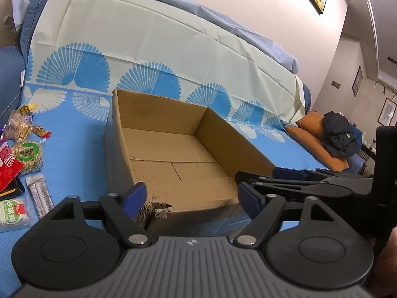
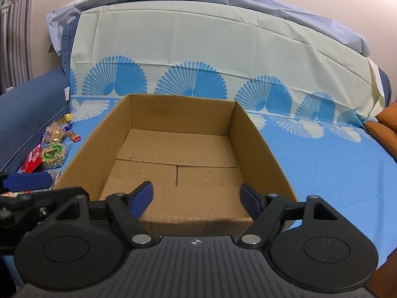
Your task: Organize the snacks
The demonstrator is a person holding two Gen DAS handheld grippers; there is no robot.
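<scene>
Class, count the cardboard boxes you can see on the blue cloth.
1. A single open cardboard box sits in the middle of the blue cloth, with nothing in it, just beyond both grippers. The snack packets lie to its left. None seems hidden.

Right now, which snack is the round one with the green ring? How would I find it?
Find the big open cardboard box on the blue cloth. The snack pile lies to its left, and the bag with the green ring sits beside the red packet. It alone has a round green label.
</scene>
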